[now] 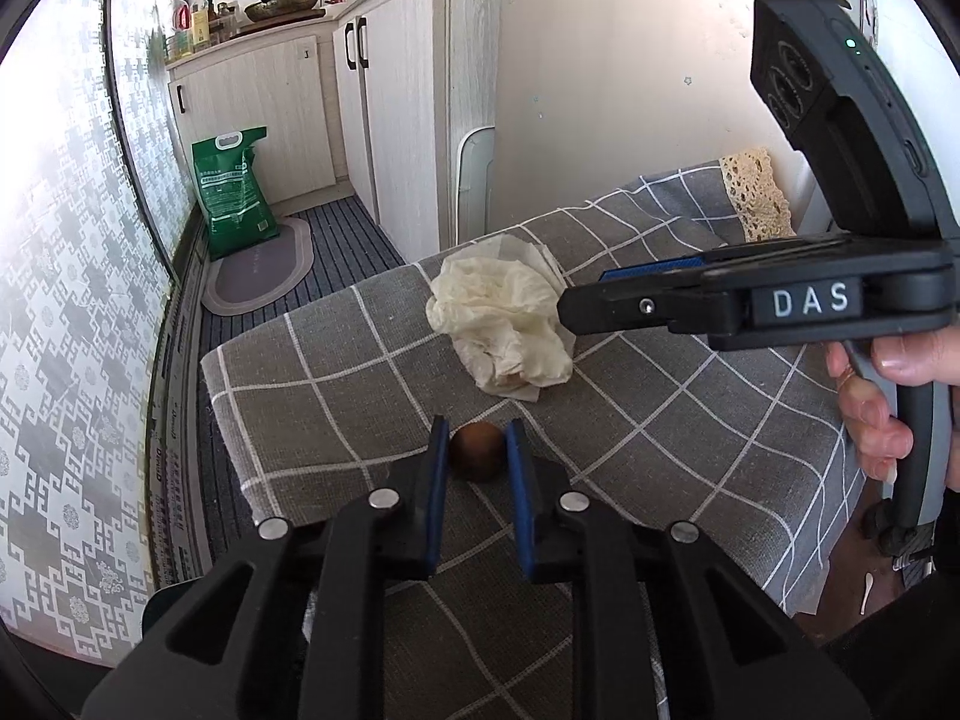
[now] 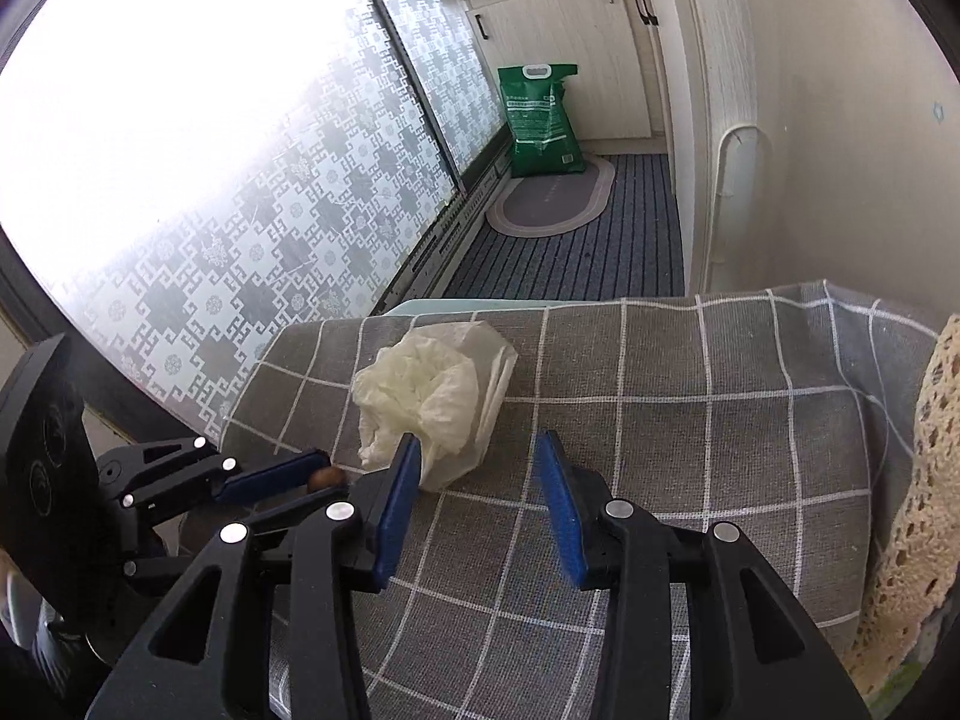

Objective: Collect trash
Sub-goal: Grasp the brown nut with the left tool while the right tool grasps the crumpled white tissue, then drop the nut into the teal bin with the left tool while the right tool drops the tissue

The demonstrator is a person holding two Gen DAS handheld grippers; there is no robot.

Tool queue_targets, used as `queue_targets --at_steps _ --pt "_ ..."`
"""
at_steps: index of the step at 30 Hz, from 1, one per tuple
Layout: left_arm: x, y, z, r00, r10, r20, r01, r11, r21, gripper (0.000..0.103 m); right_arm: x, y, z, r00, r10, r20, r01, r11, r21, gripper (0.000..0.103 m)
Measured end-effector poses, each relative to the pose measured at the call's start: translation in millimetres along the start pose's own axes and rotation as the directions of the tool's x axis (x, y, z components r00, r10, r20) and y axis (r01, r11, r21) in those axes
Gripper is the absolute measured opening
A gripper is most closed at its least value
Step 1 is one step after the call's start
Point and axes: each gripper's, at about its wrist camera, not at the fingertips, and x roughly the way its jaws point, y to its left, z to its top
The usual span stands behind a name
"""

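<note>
Left claw (image 1: 477, 450): pads set either side of a small brown nut (image 1: 477, 451), touching or nearly so; the nut looks pinched, low over the cloth (image 1: 336, 372). Whether it is lifted clear cannot be told.

Right claw (image 2: 477, 462): jaws apart, holding nothing. Its left pad (image 2: 399, 486) touches or overlaps the near edge of the tissue (image 2: 432, 396); the right pad stands over bare cloth, well to the right of the tissue. The wad therefore lies ahead and left of the gap, not between the pads.

Tissue: crumpled, pale, resting on the cloth, just behind the nut and a little to its right in the left view (image 1: 501, 324).

Cloth: grey check, draped over a raised surface; lace trim (image 1: 759, 198) at its far right.

Progress, as judged: early. One item appears gripped but not yet put away; the tissue is untouched or barely touched. No bin is clearly in view; a pale rim (image 2: 462, 305) shows just behind the cloth, purpose uncertain.

Remaining: centre the right claw on the tissue, close, carry both off.
</note>
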Motion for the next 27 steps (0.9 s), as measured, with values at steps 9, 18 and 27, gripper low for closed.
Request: queue_targets --at_steps 9,18,27 --pt "-8 0 -5 0.999 -0.020 0.027 0.020 1.000 -0.006 0.020 10 -8 7 0.999 0.048 0.006 -0.048 0.994 0.102 0.033" --pt "-23 5 -6 0.997 -0.042 0.072 0.044 0.999 -0.029 0.020 17 5 10 1.000 0.026 -0.007 -0.025 0.997 0.069 0.009" --pt "-47 10 -12 0.991 -0.043 0.129 0.050 0.997 -0.055 0.020 -8 26 17 0.999 -0.004 0.051 0.003 1.000 0.003 0.003"
